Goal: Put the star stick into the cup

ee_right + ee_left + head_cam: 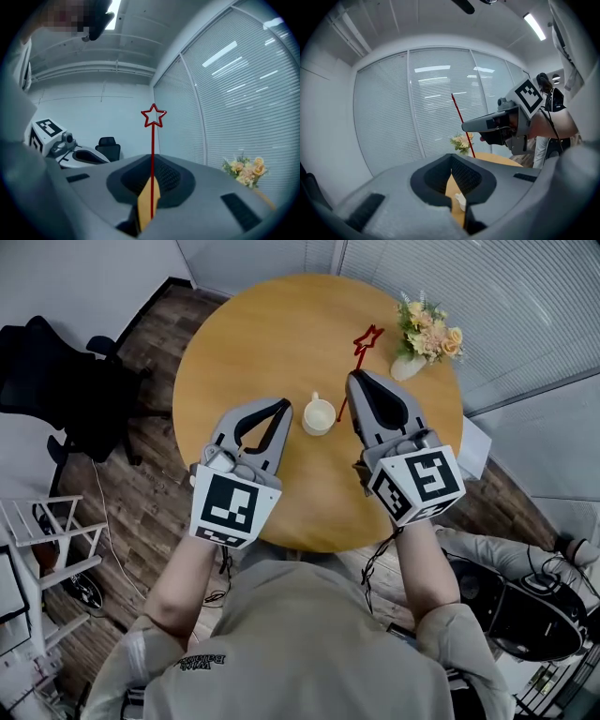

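Observation:
A thin red star stick (361,351) is pinched in my right gripper (354,378), which is shut on its shaft. The star points toward the table's far side. The stick's lower end hangs just to the right of the white cup (319,415) on the round wooden table (272,334). In the right gripper view the star stick (152,140) rises straight up out of the right gripper (151,206). My left gripper (279,405) is shut and holds nothing, just left of the cup. Through its narrow gap, the left gripper (453,187) shows a bit of the cup (461,201).
A vase of yellow flowers (427,337) stands at the table's far right edge, close behind the star. A black office chair (56,381) is on the floor to the left. Blinds cover the glass wall (243,93) beyond the table.

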{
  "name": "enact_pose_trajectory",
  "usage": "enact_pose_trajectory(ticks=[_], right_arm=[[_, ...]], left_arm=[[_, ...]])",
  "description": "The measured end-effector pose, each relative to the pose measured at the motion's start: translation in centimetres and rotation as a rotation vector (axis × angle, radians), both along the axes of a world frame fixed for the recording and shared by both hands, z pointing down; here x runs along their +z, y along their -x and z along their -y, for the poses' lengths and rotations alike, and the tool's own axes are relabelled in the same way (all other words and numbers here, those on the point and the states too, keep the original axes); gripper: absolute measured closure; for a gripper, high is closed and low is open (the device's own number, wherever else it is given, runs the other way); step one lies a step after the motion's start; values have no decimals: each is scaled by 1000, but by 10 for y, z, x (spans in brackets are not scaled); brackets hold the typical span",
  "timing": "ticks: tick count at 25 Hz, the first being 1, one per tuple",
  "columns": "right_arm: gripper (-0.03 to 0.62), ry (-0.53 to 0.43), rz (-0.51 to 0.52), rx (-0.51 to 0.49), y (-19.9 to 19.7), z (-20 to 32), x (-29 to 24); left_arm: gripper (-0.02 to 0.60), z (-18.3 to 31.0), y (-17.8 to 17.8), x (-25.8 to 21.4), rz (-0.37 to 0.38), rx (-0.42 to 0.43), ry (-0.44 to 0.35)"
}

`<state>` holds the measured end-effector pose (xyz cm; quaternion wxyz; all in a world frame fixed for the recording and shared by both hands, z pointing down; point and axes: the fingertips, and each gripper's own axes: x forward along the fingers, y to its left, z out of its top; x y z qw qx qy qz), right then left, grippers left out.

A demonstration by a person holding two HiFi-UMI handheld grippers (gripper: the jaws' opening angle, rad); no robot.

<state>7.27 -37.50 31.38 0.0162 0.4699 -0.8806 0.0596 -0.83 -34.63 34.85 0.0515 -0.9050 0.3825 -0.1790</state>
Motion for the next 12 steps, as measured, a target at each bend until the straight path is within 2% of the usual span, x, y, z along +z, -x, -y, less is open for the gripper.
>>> enact_pose_trajectory(ticks=[6, 9, 12], right_arm=[[557, 78, 92, -1, 8, 30, 37], [557, 70, 80, 53, 2, 44, 58], [557, 79, 55, 92, -3, 56, 87]], left_arm=[[560, 26, 0, 25, -33, -4, 75], [560, 37, 0, 50, -12, -8, 109], [560, 46, -2, 82, 0, -10, 177]])
